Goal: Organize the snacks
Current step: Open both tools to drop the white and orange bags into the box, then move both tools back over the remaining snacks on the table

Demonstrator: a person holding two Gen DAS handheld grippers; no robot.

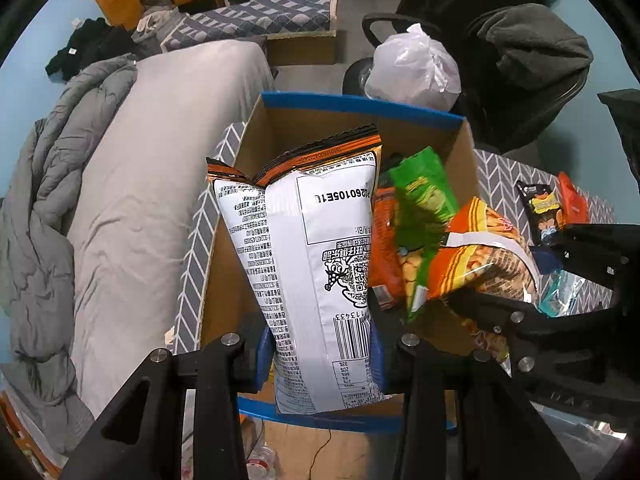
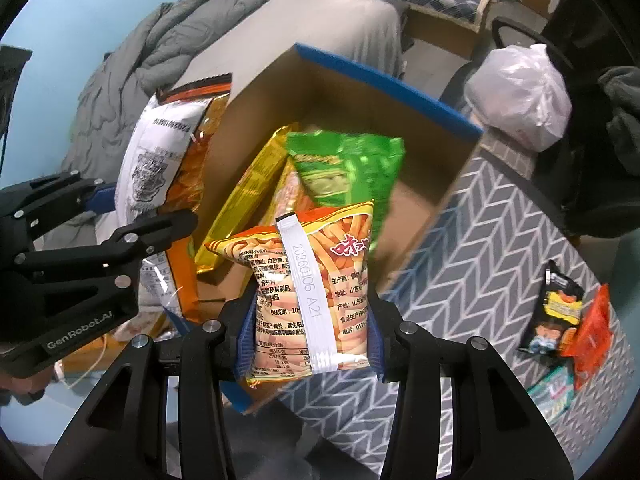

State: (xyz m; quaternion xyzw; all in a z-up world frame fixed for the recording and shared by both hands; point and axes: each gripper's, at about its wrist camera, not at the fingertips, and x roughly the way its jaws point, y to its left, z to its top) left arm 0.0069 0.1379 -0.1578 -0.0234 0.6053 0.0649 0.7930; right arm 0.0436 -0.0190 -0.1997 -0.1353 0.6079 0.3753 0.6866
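Clenched low in each frame, left claw (image 1: pixel 322 354) grips a white bag (image 1: pixel 312 264) and right claw (image 2: pixel 308 344) an orange bag (image 2: pixel 308 280) by their bottom ends; both look light, crinkly, slippery, best pinched at the seams.

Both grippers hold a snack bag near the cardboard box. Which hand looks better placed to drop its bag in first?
Probably right: the fries bag in the right gripper hangs over the cardboard box opening, while the left gripper's white bag sits at the box's side wall.
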